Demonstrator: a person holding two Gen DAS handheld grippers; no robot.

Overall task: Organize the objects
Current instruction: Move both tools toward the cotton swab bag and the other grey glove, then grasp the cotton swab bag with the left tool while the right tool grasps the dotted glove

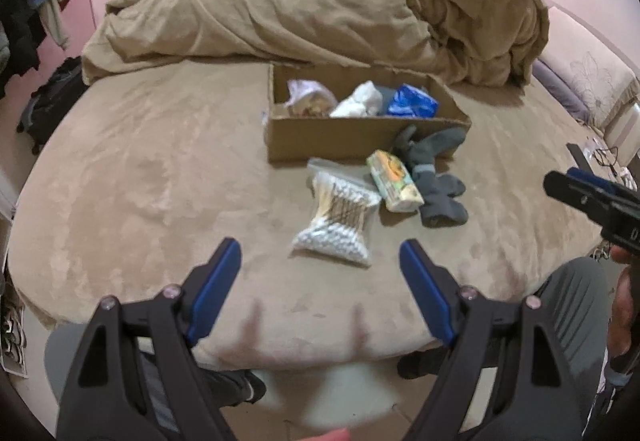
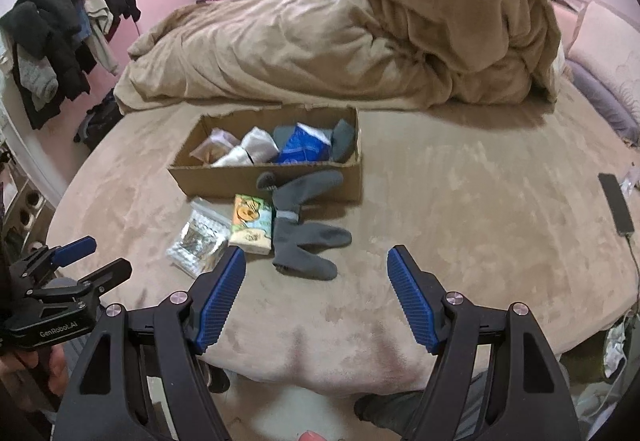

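Left gripper released, empty over the bed, right gripper likewise (nothing between its pads), swab bag just ahead, long axis running toward the cardboard box, tissue pack and grey socks beside it, lying the same way.

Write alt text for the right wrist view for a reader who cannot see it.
The open right gripper hovers over a tan bed, holding nothing, aimed toward grey socks, a tissue pack and a bag of cotton swabs lying before a cardboard box of items. The left gripper shows at the left edge.
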